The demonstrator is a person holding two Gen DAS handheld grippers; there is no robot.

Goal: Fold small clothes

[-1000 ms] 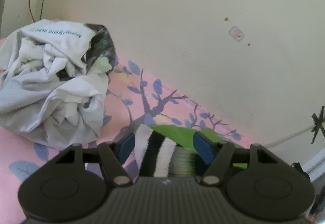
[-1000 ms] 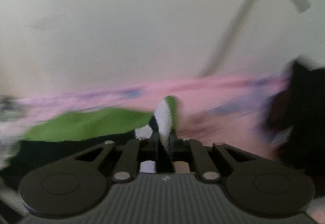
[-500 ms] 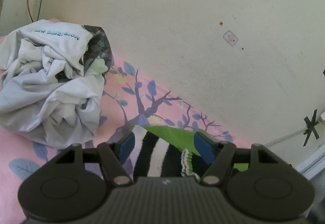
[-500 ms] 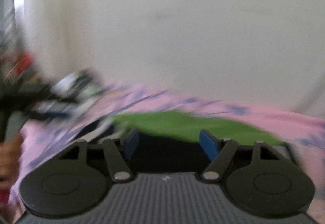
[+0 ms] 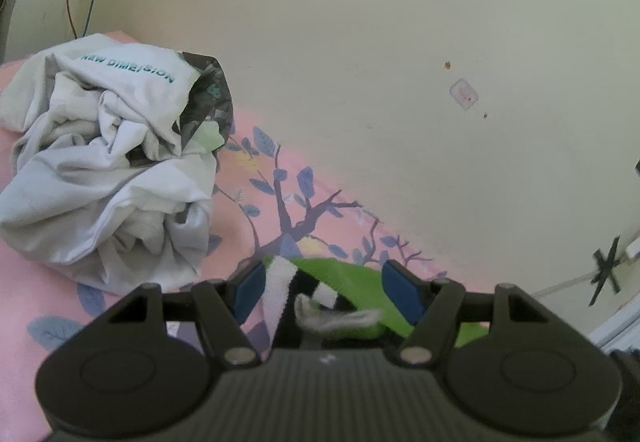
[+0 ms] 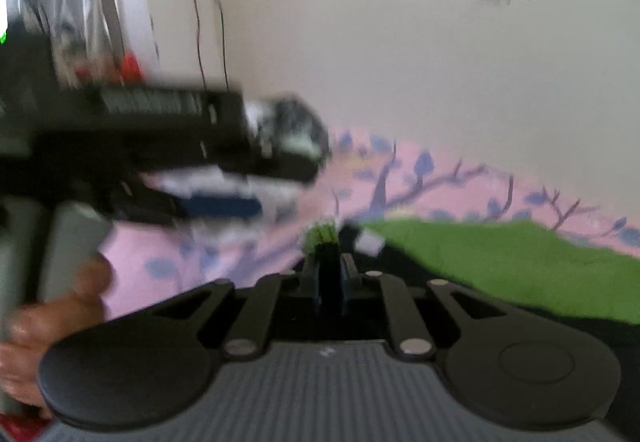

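Right wrist view: right hand-held gripper (image 6: 330, 254) closing on the green-and-black garment (image 6: 500, 262); left hand-held gripper (image 5: 324, 288) parted, gripping nothing

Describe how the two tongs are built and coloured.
Both match. The left tongs have a dark grey ribbed body, two round black discs, black linkage arms with silver pins, and blue pads. The right tongs show the same grey ribbing, black discs and arms, silver pins; only slivers of blue show.

Green, black-and-white striped garment (image 5: 320, 282); pink sheet (image 5: 280, 193) with blue-leaved branches; white crumpled clothes (image 5: 104, 177).
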